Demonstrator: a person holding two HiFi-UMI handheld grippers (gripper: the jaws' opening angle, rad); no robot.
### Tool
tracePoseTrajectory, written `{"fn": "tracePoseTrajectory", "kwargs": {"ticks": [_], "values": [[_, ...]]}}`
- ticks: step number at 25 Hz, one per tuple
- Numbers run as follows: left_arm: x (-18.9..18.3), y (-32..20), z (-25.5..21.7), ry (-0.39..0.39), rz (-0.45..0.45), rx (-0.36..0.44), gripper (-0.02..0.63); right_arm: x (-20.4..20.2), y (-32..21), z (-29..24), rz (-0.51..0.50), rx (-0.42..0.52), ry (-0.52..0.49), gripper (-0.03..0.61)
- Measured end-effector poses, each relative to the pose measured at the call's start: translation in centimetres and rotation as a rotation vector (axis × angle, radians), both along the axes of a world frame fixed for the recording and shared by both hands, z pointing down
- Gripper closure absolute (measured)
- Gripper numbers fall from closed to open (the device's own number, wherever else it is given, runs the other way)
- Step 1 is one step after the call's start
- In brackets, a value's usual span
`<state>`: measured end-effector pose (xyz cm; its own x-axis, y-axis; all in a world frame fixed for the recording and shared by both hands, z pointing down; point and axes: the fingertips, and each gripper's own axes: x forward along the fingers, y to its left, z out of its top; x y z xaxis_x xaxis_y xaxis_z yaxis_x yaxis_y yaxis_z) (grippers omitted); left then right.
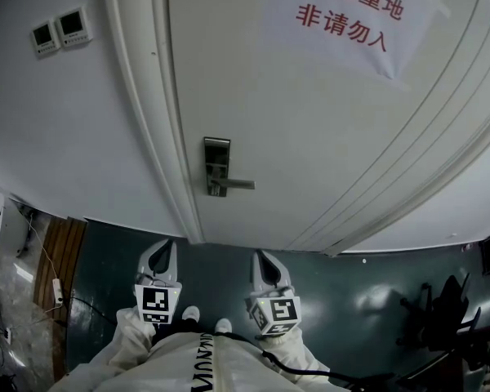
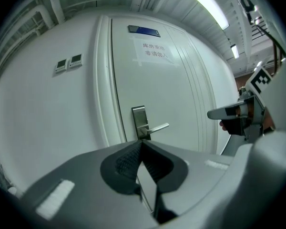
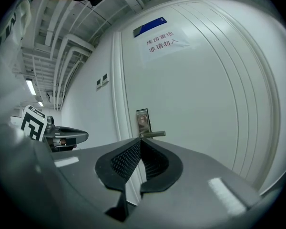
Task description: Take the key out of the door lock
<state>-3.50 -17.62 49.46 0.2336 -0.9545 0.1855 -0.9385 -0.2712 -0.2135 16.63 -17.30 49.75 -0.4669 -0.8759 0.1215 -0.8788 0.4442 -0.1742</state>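
Door lock (image 1: 216, 166) sits at the left edge of the white door (image 1: 327, 129) (a key in it is too small to make out), far from the left gripper (image 1: 170, 245) and right gripper (image 1: 258, 256), both with jaws closed on nothing.

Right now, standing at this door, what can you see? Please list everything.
panelled white door: one, white, straight ahead
silver metal lock plate with lever handle: one, silver, door's left edge; no key can be made out
paper sign with red characters: one, white, upper door
small blue plaque: one, blue, above the sign
square wall control panels: two, pale, wall left of door
dark green floor: one, underfoot
left gripper: one, grey, jaws shut, empty
right gripper: one, grey, jaws shut, empty
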Motion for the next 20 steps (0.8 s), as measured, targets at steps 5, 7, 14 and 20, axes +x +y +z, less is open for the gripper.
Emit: {"fn": "tracePoseTrajectory", "kwargs": {"ticks": [5, 7, 14, 20], "values": [[0.7, 0.4, -0.5, -0.013, -0.011, 0.009, 0.614, 0.4, -0.1, 0.1, -0.021, -0.001, -0.011, 0.577], [0.5, 0.4, -0.4, -0.015, -0.017, 0.007, 0.614, 0.2, -0.1, 0.3, -0.026, -0.002, -0.018, 0.577], [-0.4, -1.6, 0.0, -0.001, -0.011, 0.001, 0.614, -0.9, -1.9, 0.4, -0.022, -0.013, 0.001, 0.577], [-2.6, -5.2, 0.4, 0.021, 0.018, -0.005, 0.614, -3.0, -4.9, 0.5, 0.007, -0.021, 0.026, 0.577]]}}
